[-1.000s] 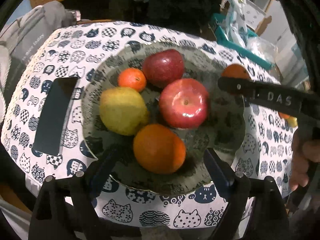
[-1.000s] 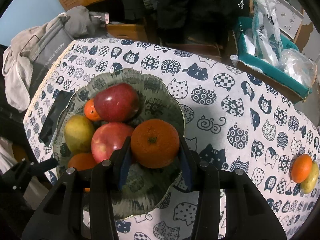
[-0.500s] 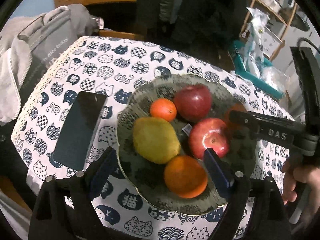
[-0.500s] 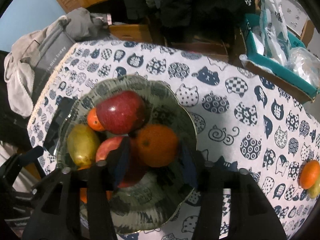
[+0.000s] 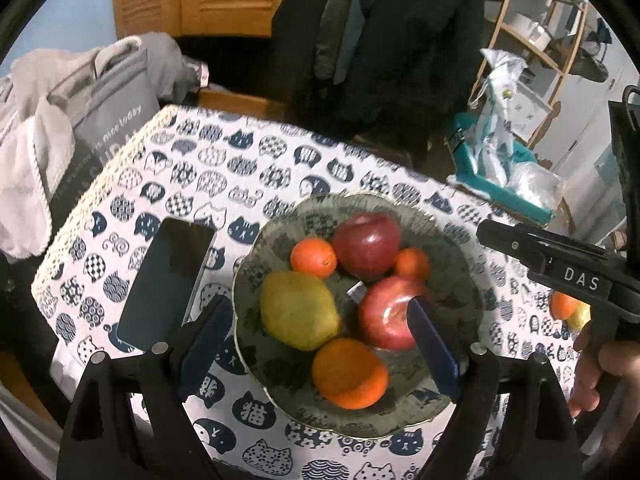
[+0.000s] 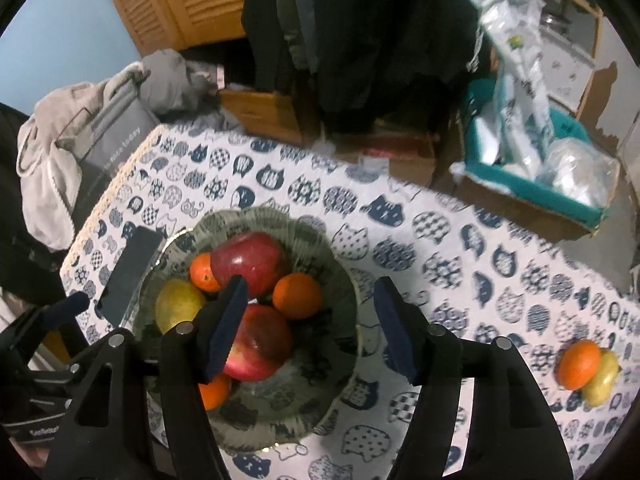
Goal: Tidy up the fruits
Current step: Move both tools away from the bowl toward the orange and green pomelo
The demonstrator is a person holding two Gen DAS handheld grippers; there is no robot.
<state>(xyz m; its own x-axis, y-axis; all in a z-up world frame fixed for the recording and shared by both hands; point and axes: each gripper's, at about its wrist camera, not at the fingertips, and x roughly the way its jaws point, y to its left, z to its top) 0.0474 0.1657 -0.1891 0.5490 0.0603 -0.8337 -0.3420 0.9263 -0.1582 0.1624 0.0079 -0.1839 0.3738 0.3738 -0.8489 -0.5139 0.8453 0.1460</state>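
Six fruits already sit in the patterned bowl (image 6: pixel 340 364), so your job now is the pair left out on the cloth; start by minding the phone (image 6: pixel 128 276) lying just beside the bowl's left rim and keep both tools off it. Your left gripper (image 5: pixel 320 344) hangs above the bowl's near side with its fingers spread wide and nothing between them, so let it wait there or draw it back toward you. In the bowl, the pear (image 6: pixel 178 304) lies left, the two red apples (image 6: pixel 248 260) take the middle and three oranges fill the gaps, which leaves bare room on the right side. Your right gripper (image 6: pixel 308 324) is also spread wide and empty over that right side. Swing it right, well across the cat-print tablecloth (image 6: pixel 480 248), to the loose orange (image 6: pixel 578 364) touching a small yellow fruit (image 6: pixel 600 380) near the right edge; I'd take the orange first, straddling its widest part and closing gently so the neighbour doesn't roll off
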